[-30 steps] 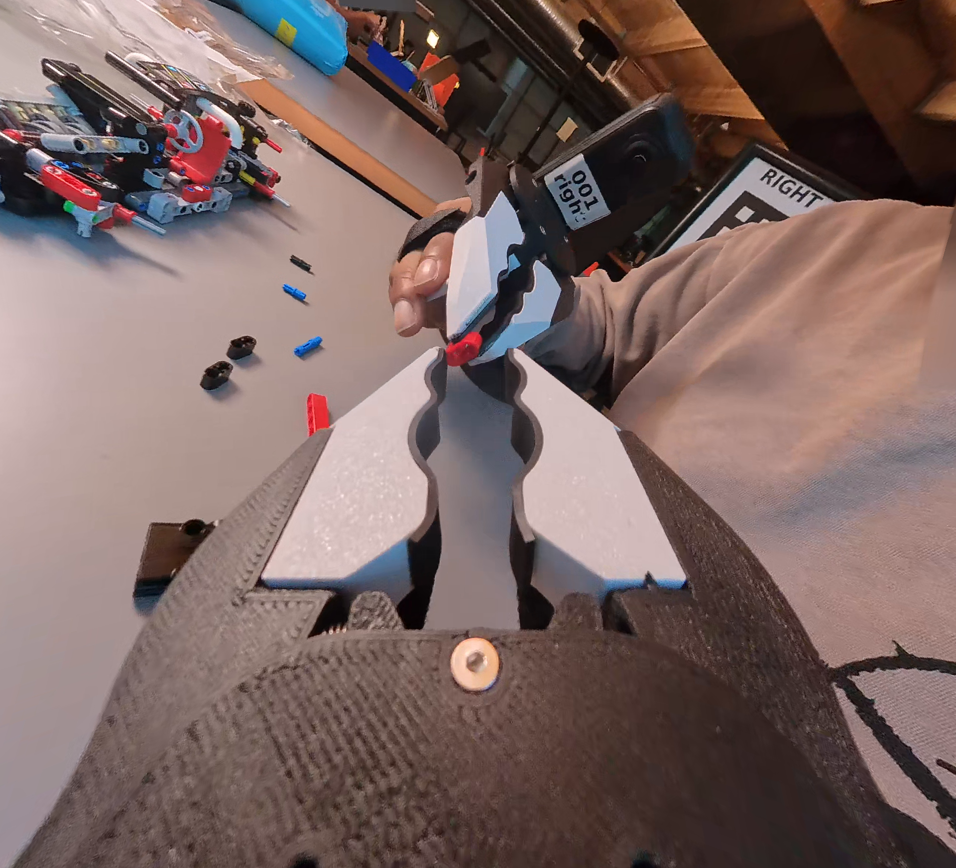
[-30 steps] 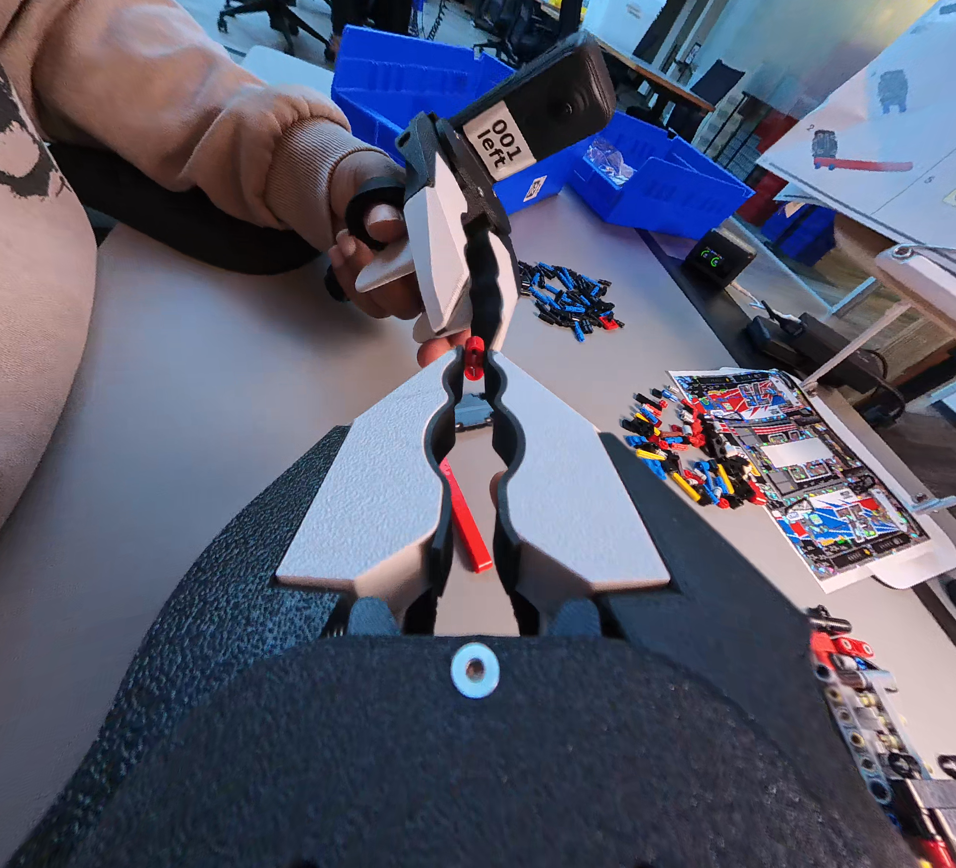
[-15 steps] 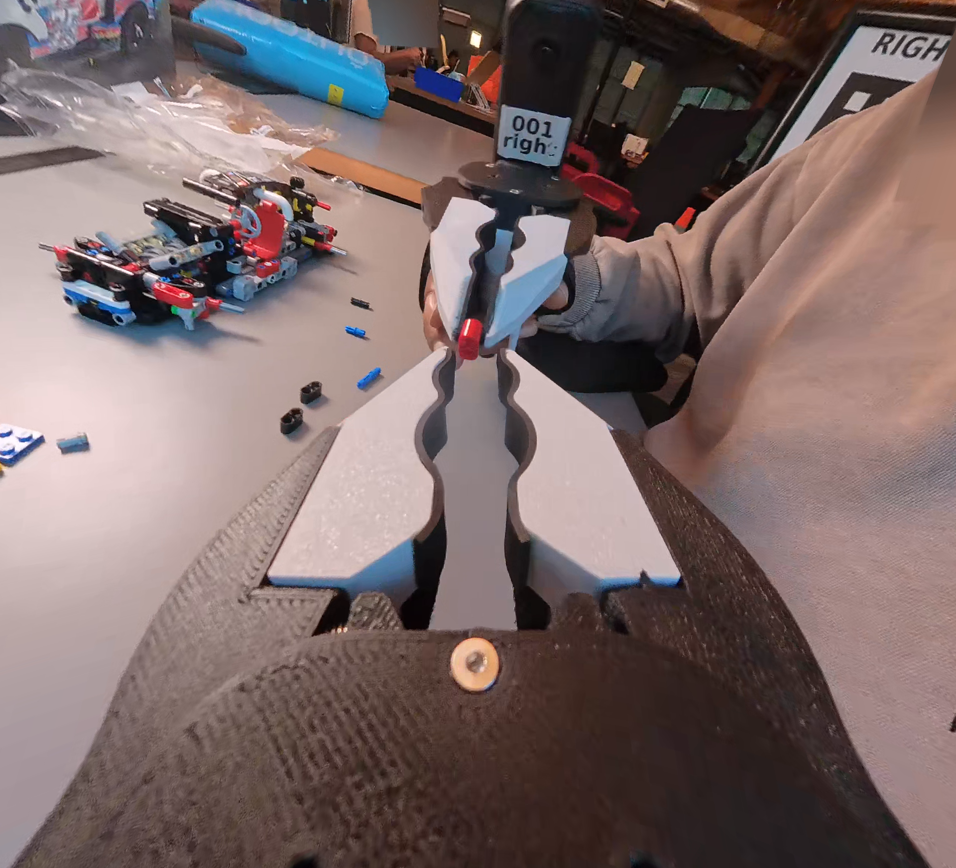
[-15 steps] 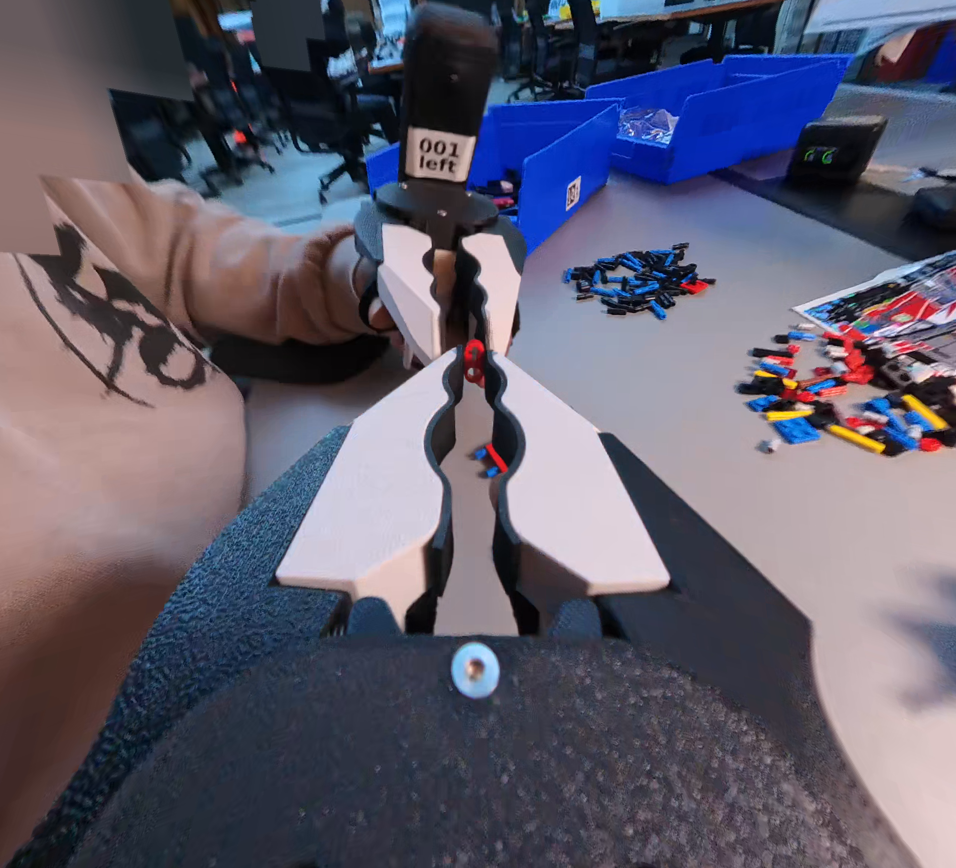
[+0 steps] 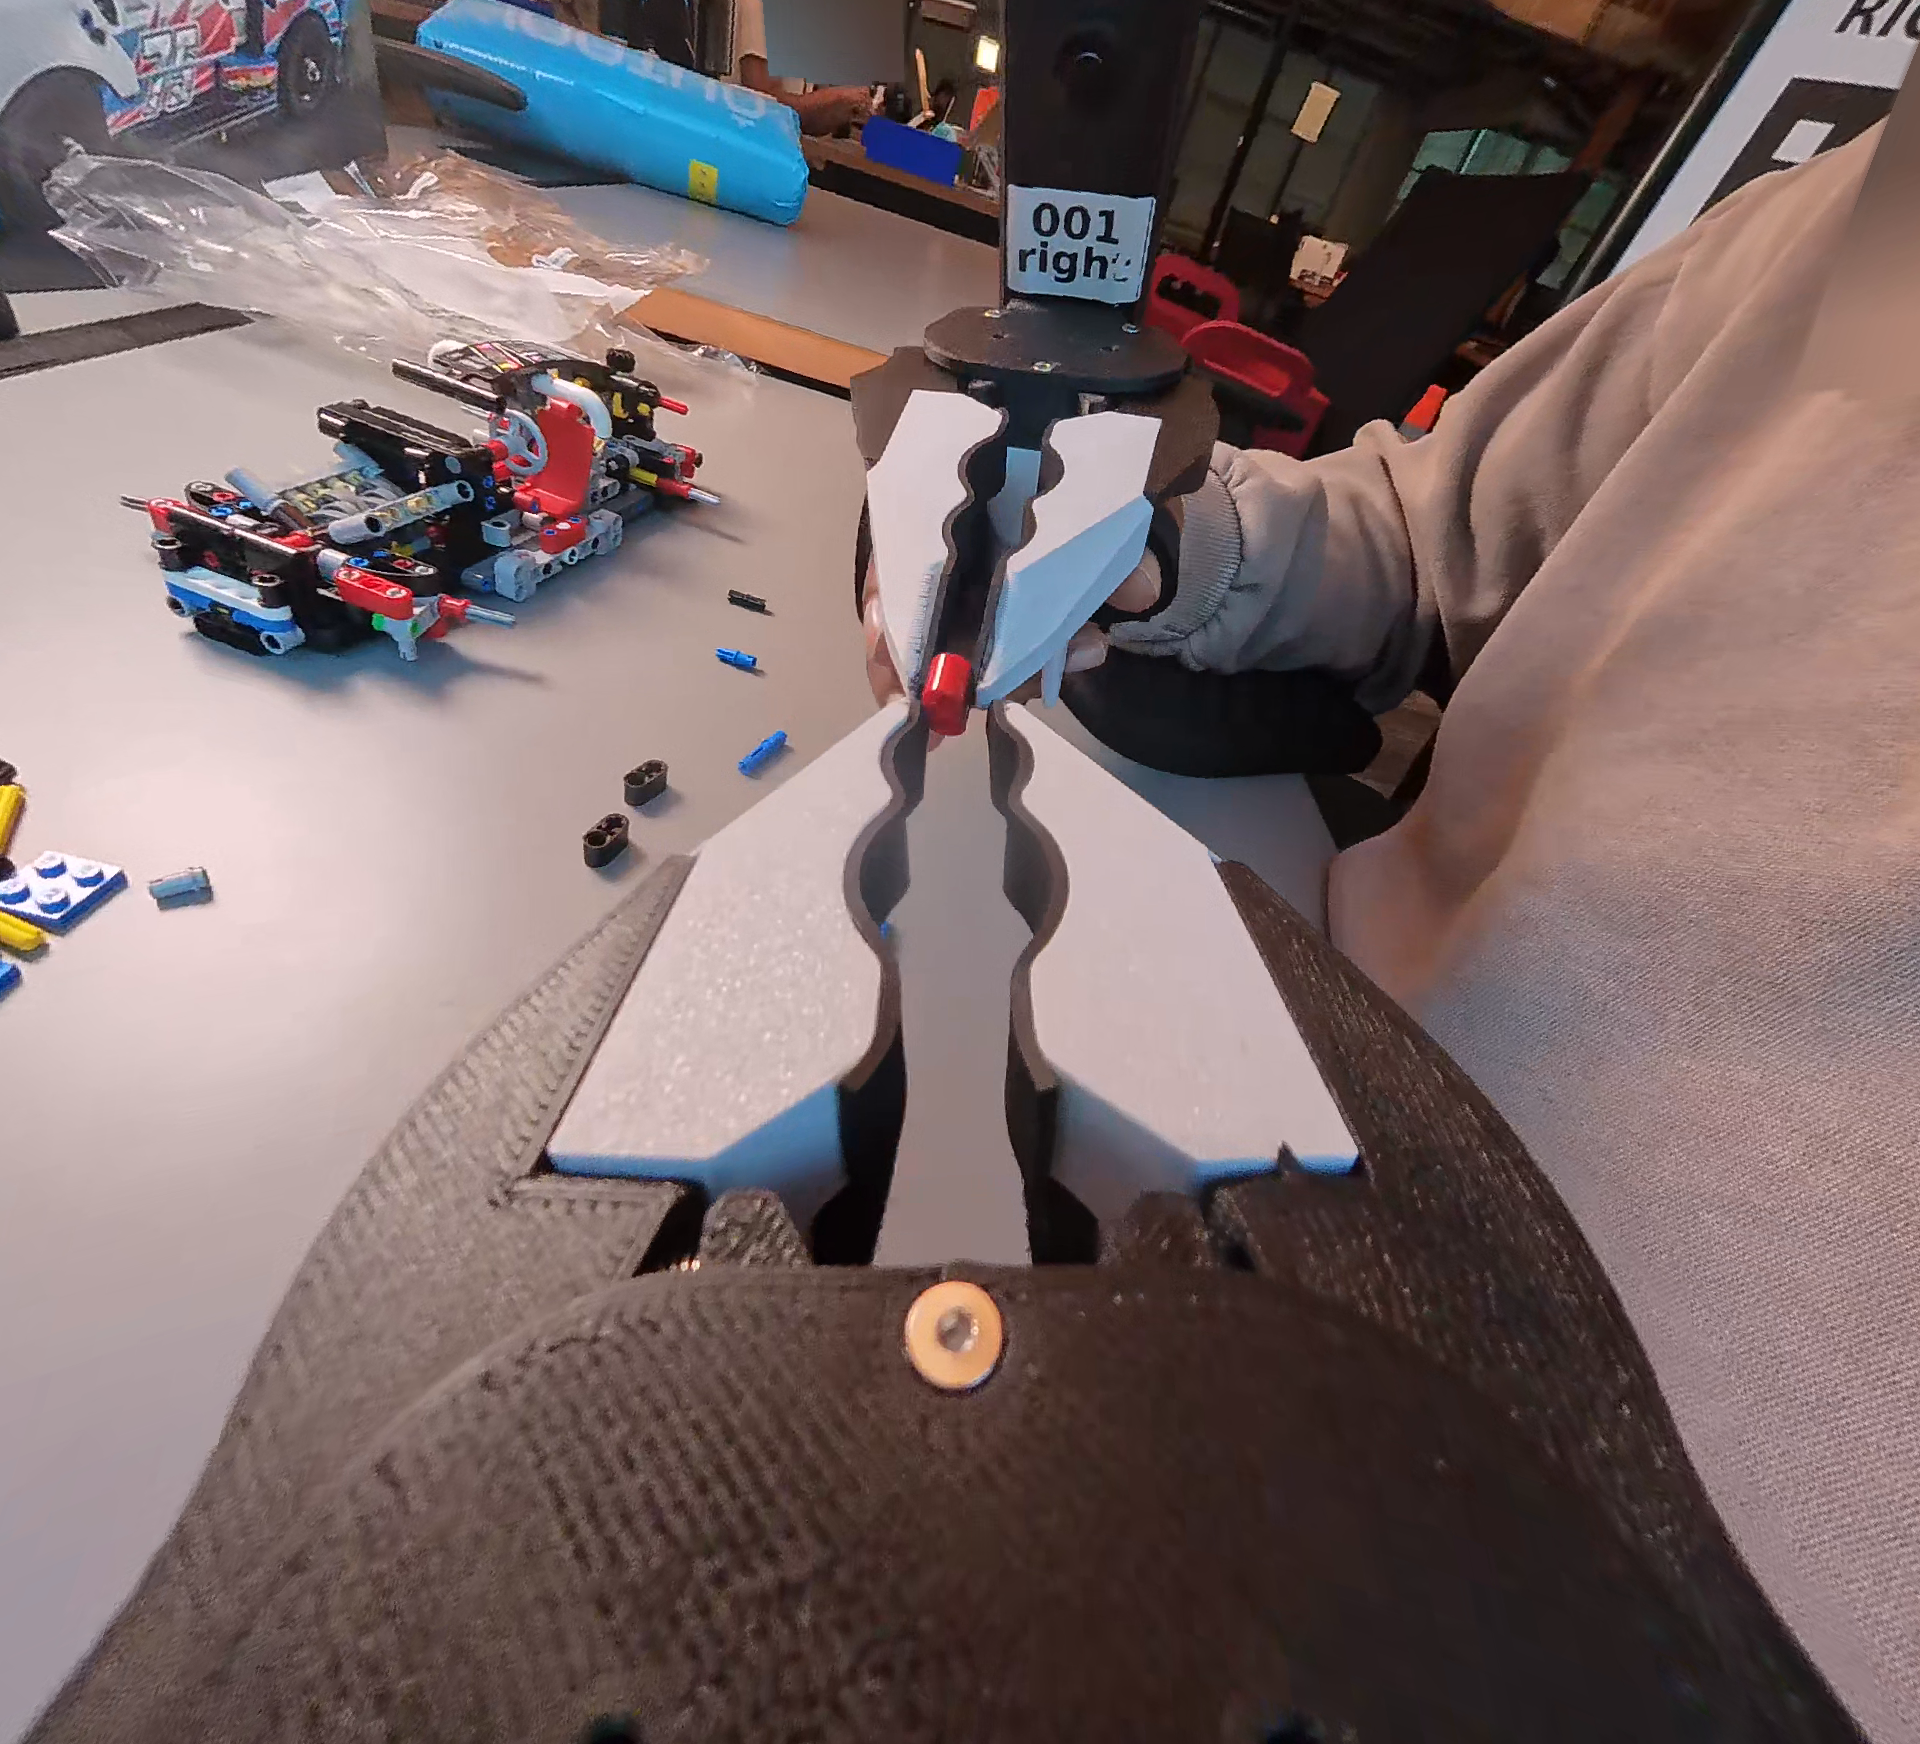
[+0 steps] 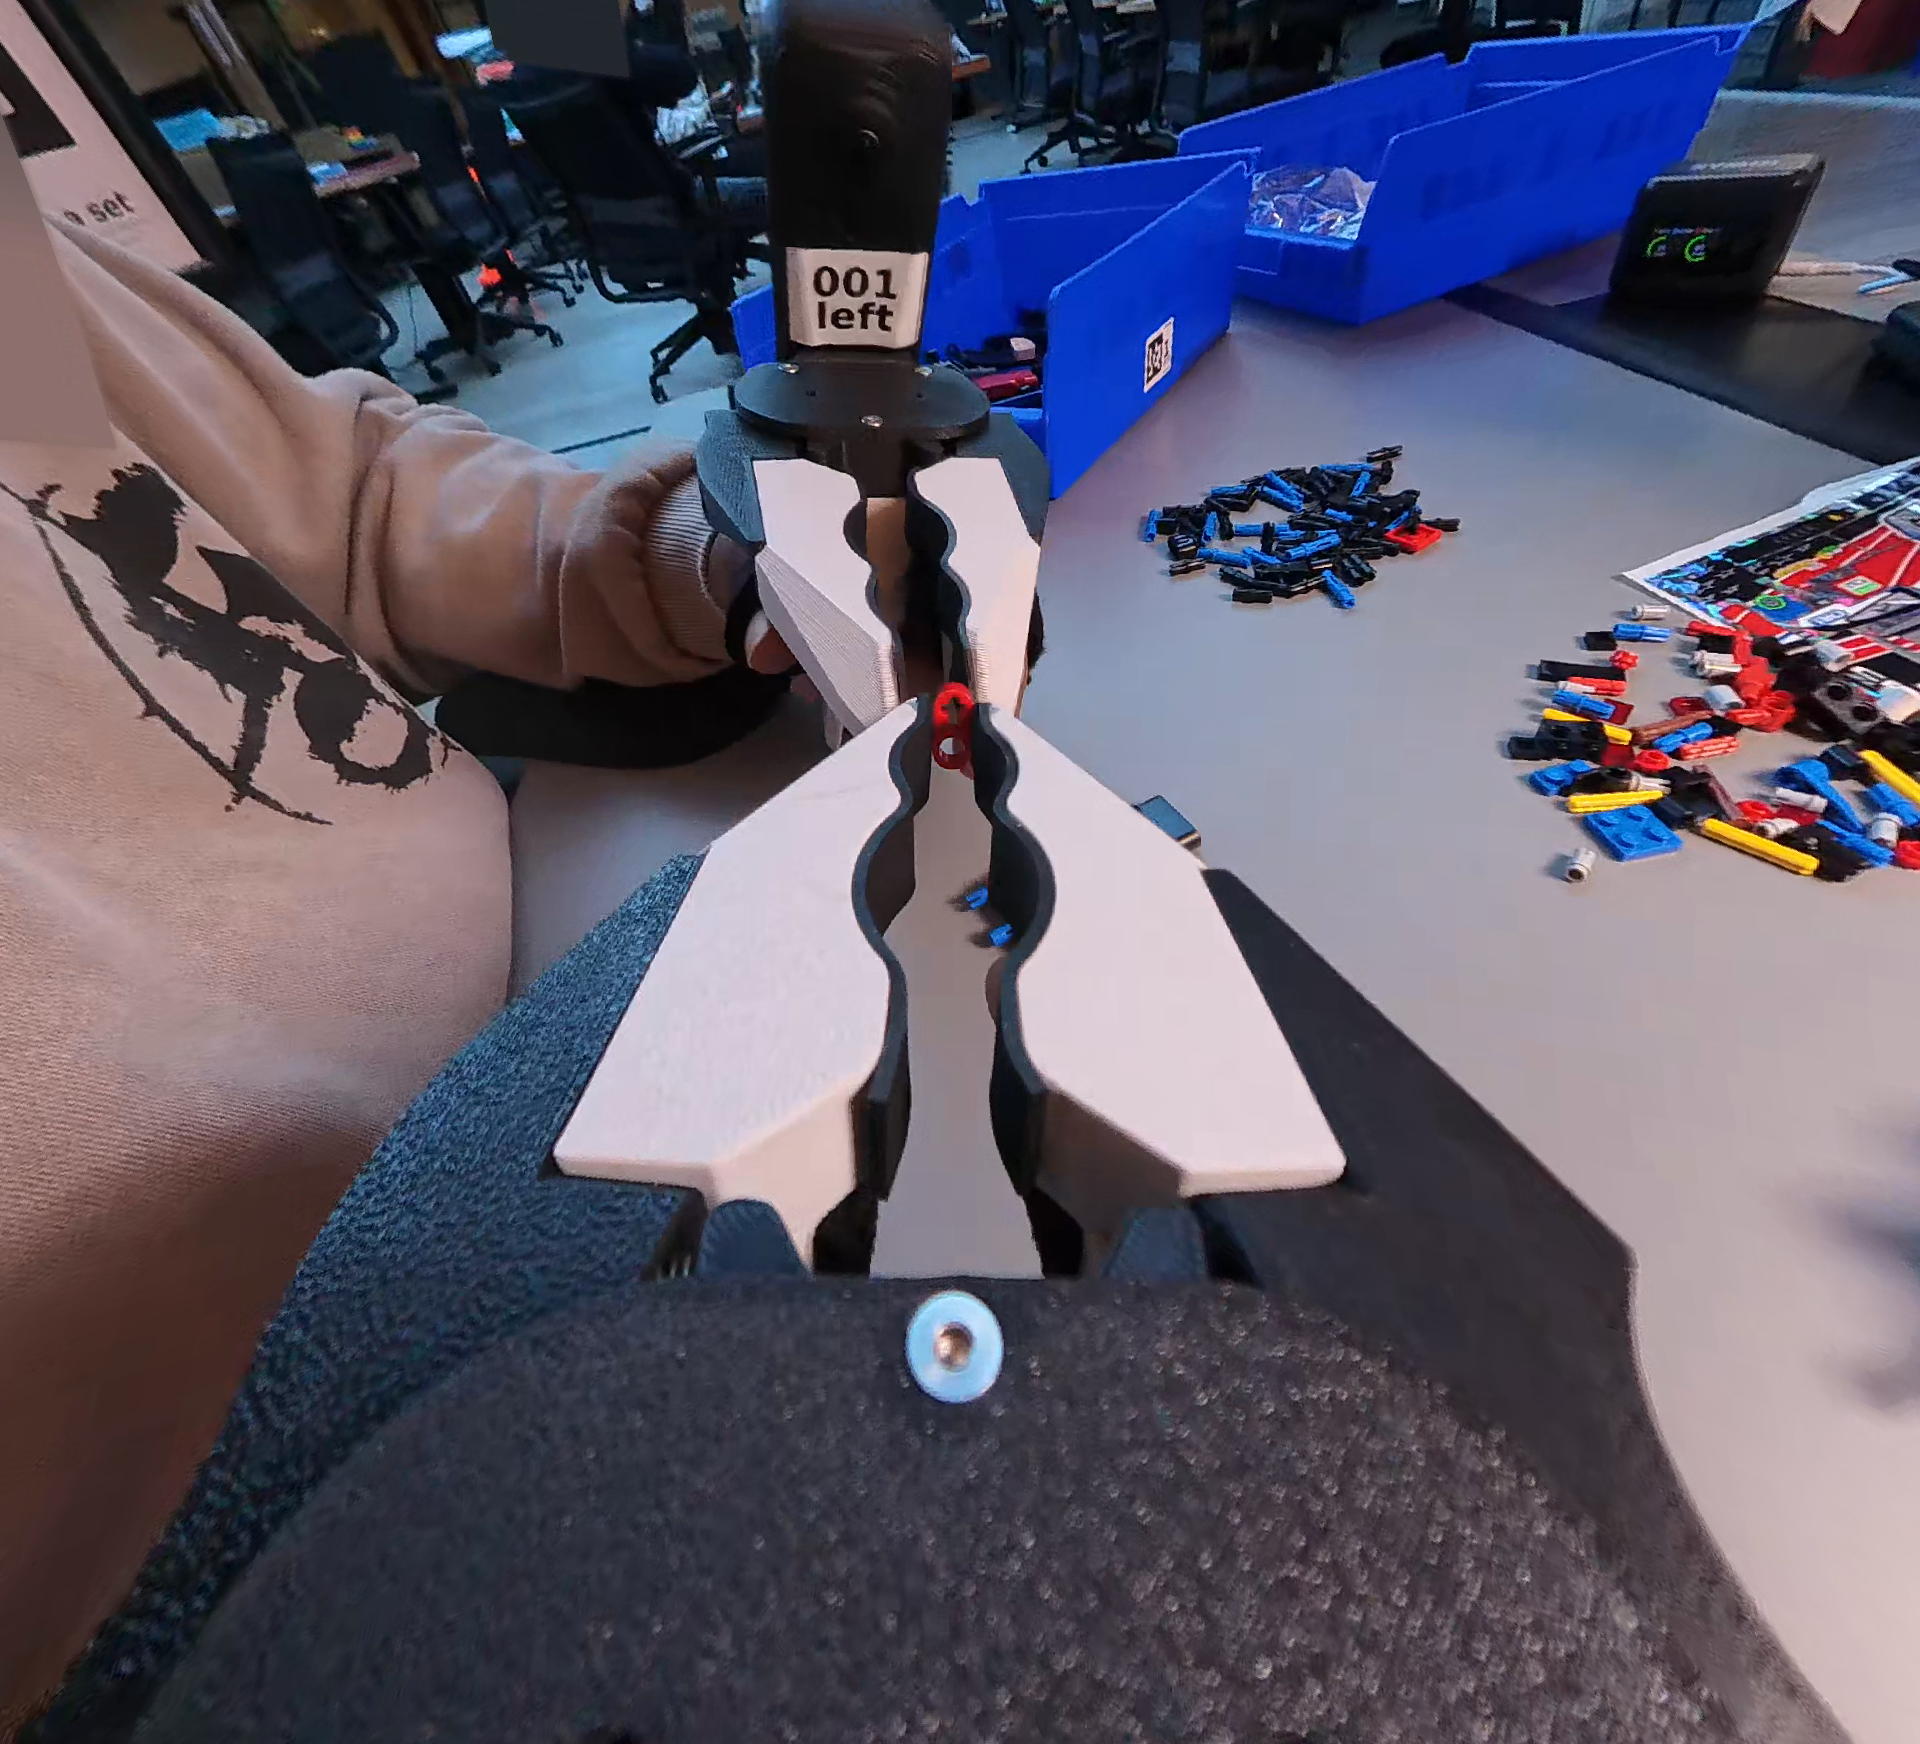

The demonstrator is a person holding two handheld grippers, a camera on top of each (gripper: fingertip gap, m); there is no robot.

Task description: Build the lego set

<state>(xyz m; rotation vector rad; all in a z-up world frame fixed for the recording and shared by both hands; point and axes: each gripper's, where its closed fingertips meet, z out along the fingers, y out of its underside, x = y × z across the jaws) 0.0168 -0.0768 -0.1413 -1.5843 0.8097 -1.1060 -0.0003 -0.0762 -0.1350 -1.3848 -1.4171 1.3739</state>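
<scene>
- My right hand-held gripper (image 6: pixel 951 728) is closed on a small red connector (image 6: pixel 951 730), pinched at the very tips and held in the air above the grey surface (image 6: pixel 1455 1019).
- My left hand-held gripper (image 5: pixel 954 726) faces it tip to tip with its jaws parted; one tip sits right against the red piece, but I cannot tell whether it actually touches.
- The half-built car (image 5: pixel 416 510) stands well apart on the surface, with loose black links (image 5: pixel 627 811) and blue pins (image 5: pixel 762 752) between it and me.
- Risk as I judge it: the hold is shallow, so a nudge from the left tip could twist the connector or pop it out.
- If it drops, it could land among the loose parts pile (image 6: pixel 1745 749) and be hard to find.
- Closing the left jaws off-centre could push the piece sideways instead of taking it.
</scene>
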